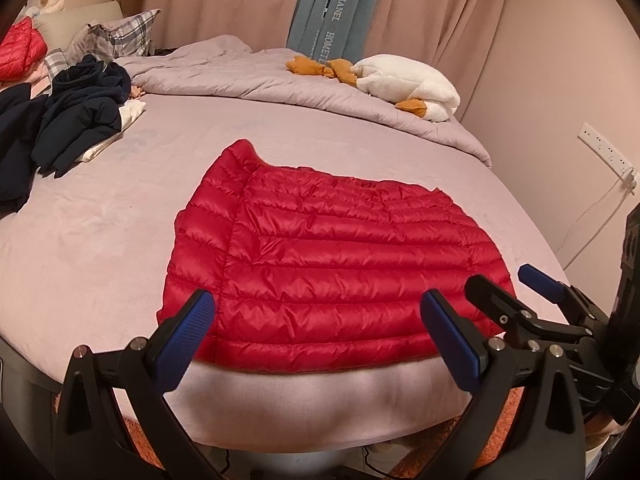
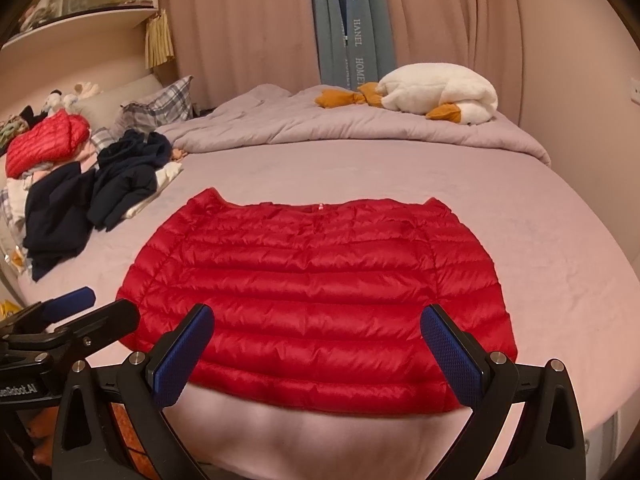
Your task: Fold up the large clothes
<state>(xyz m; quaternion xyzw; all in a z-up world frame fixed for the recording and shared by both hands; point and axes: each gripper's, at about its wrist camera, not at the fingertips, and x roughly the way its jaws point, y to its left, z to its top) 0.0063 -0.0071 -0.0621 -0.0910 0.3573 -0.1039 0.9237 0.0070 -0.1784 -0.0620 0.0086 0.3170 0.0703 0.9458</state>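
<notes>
A red quilted down jacket [image 1: 340, 260] [image 2: 312, 288] lies flat on the pink bed [image 1: 100, 220] [image 2: 560, 280], its hem along the near edge and its sleeves not showing. My left gripper [image 1: 318, 298] hovers open just in front of the hem at the jacket's left part, holding nothing. My right gripper [image 2: 318, 312] is open too, in front of the hem's middle, and empty. Each gripper shows in the other's view: the right gripper [image 1: 508, 280] by the jacket's right corner, the left gripper [image 2: 104, 300] by its left corner.
A heap of dark clothes [image 1: 76, 120] [image 2: 120, 176] lies at the left, with another red jacket [image 1: 20, 46] [image 2: 44, 144] behind it. A bunched grey quilt [image 1: 240, 76] and a white plush goose [image 1: 408, 80] [image 2: 436, 92] sit at the back. A power strip [image 1: 604, 148] hangs on the right wall.
</notes>
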